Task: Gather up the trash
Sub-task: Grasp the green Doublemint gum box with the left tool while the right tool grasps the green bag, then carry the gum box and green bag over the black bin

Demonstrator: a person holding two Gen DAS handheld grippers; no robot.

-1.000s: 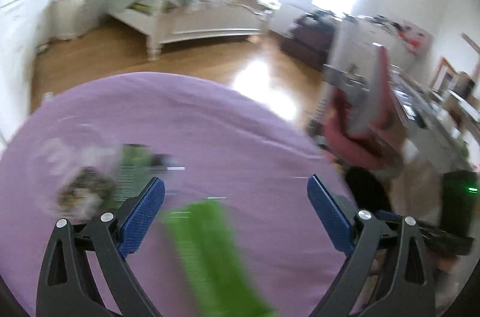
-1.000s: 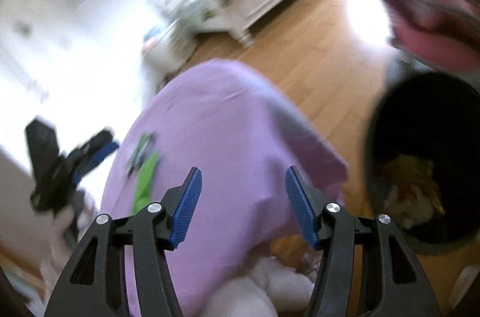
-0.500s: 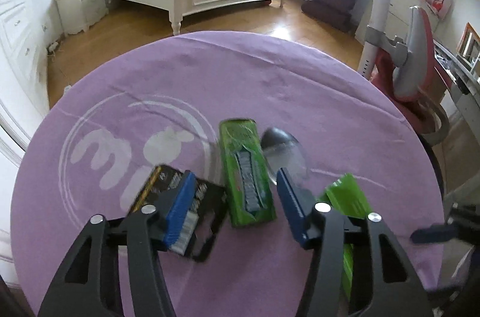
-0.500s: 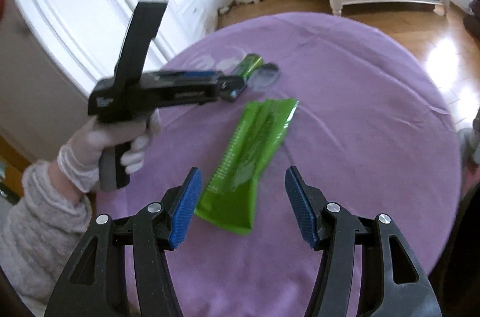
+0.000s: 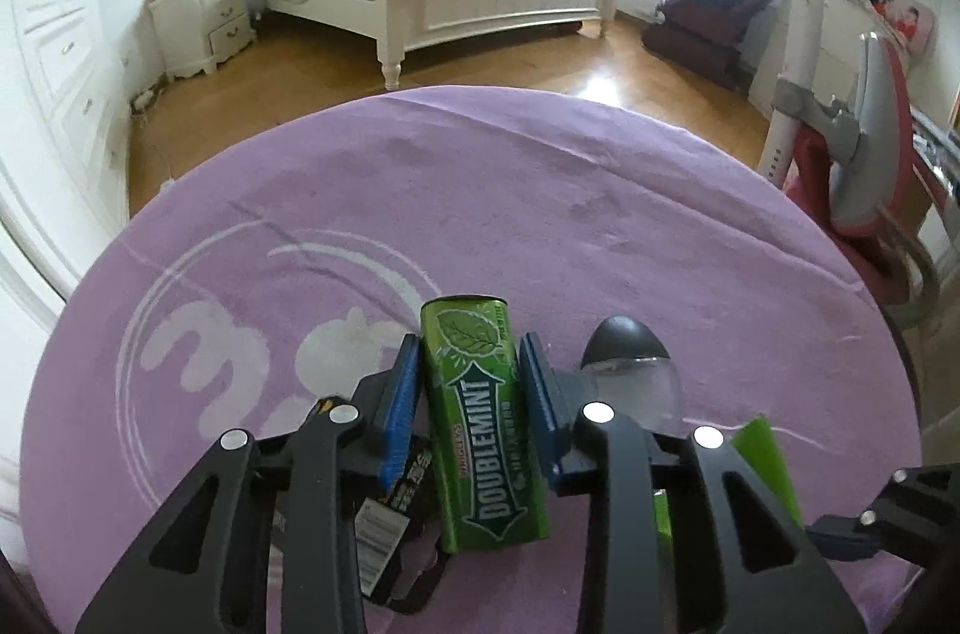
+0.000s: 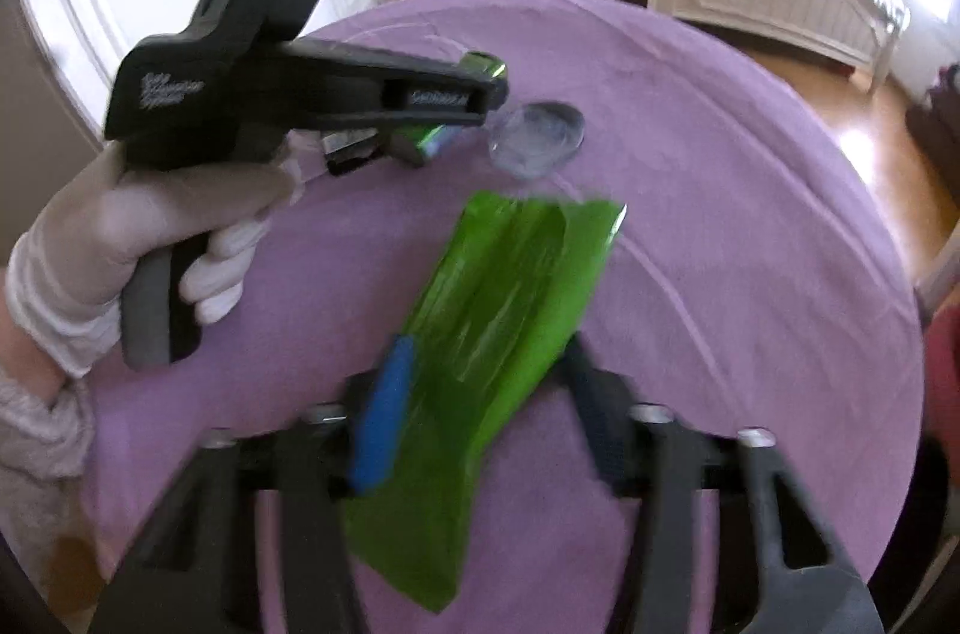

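Left tool [image 5: 469, 388] gripping Doublemint gum pack [image 5: 483, 424], blue pads pressing both long sides, pack lying on purple-covered worktop [image 5: 540, 190]. Lifting straight up is advisable, so black wrapper [image 5: 390, 502] alongside isn't dragged. Right tool [image 6: 480, 412] straddling green foil wrapper [image 6: 492, 310], jaws apart, not visibly pinching. Wrapper flat, slippery: closing across narrow middle, low against cloth. Clear plastic lid [image 6: 537, 137] lying beyond, untouched.

Glossy green gum pack [image 5: 487, 418], shiny crinkled green foil wrapper [image 6: 480, 334], matt purple cloth tablecloth [image 5: 540, 190]
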